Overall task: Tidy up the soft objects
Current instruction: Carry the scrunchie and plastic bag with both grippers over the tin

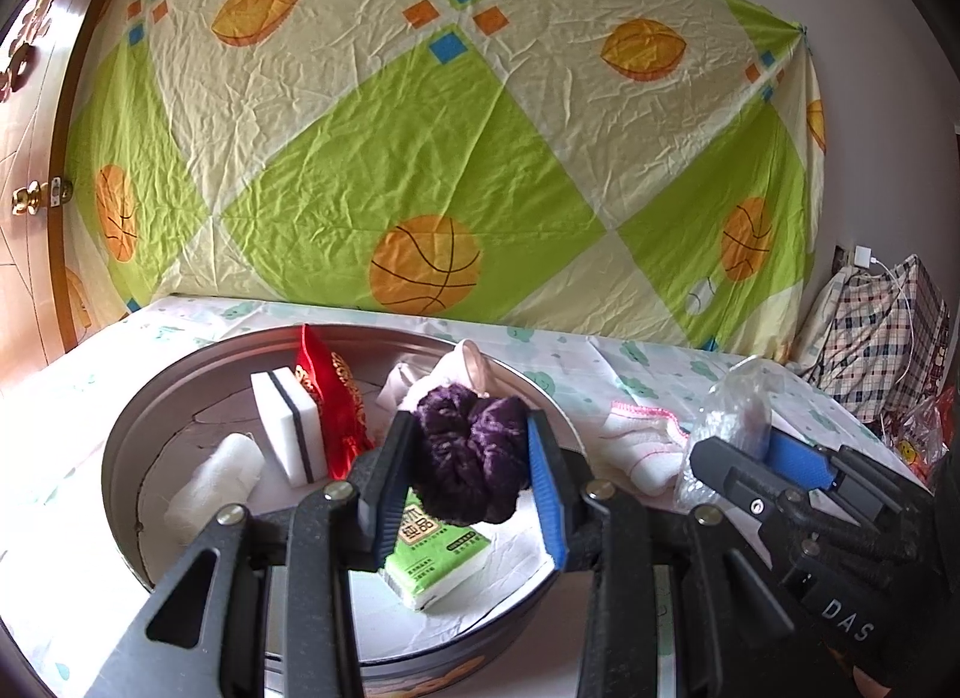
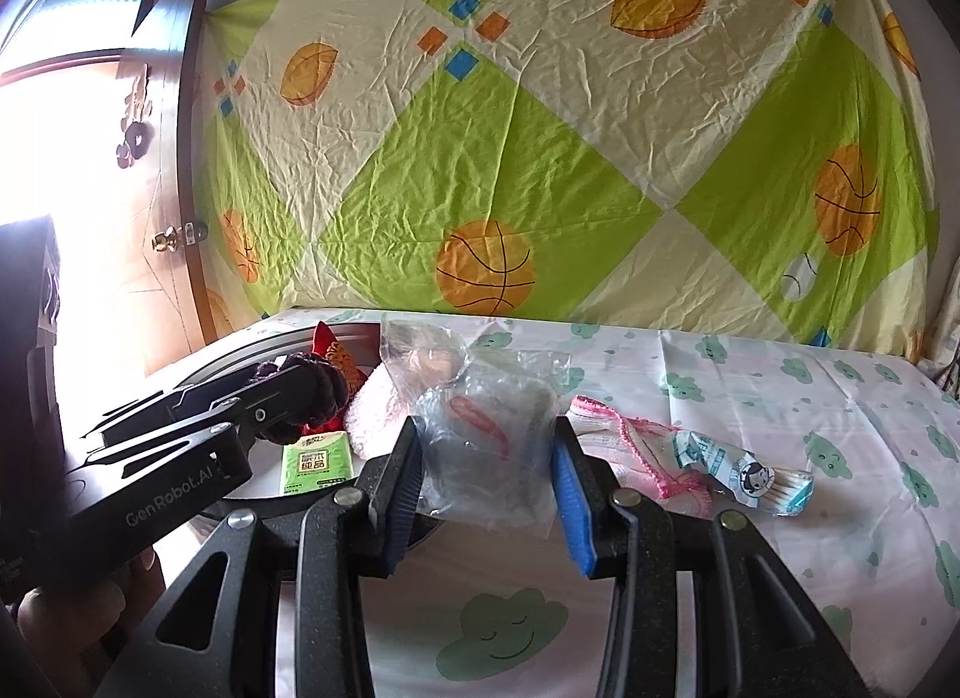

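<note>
While a basketball-print sheet (image 1: 432,158) hangs behind the cloud-print table cover (image 2: 750,386), left gripper (image 1: 471,470) clamps purple scrunchie (image 1: 468,458) over round tin (image 1: 144,428); right gripper (image 2: 486,458) pinches clear plastic bag (image 2: 486,440).

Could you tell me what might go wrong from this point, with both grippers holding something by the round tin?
1. The clear plastic bag in the right gripper is slippery and crumpled; it could slide out.
2. The purple scrunchie held by the left gripper may snag on its pads at release.
3. The round tin is crowded; the upright sponge could topple.

Cloud-print bed (image 2: 750,398), round tin (image 1: 120,458), pink-edged cloth (image 2: 624,440), perhaps cotton-swab packet (image 2: 744,476)
</note>
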Demonstrator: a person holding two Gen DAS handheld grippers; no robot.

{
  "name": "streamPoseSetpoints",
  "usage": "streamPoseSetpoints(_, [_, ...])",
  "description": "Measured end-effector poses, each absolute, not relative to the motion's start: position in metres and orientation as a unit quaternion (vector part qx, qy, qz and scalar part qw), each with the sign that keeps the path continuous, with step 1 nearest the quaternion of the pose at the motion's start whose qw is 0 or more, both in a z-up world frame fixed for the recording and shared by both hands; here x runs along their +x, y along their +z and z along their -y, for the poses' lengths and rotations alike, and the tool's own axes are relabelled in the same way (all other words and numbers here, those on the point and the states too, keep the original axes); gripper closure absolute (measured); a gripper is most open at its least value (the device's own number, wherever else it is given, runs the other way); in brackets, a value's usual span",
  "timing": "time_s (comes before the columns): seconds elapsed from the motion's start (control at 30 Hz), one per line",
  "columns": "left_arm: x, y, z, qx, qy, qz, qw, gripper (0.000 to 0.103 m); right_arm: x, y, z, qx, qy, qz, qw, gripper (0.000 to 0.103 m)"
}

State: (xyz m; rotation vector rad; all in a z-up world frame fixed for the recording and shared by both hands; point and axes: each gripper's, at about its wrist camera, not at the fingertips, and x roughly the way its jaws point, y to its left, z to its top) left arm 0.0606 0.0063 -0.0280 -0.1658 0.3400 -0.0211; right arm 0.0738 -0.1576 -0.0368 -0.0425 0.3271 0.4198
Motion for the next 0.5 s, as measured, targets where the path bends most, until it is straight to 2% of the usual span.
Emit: streamPoseSetpoints(0.5, [0.058,-0.029,-0.021,-0.093,-0.008,-0.170,0.981,0.067,0.074,-0.035,0.142,-0.033,0.220,-0.165,0.961,0.060])
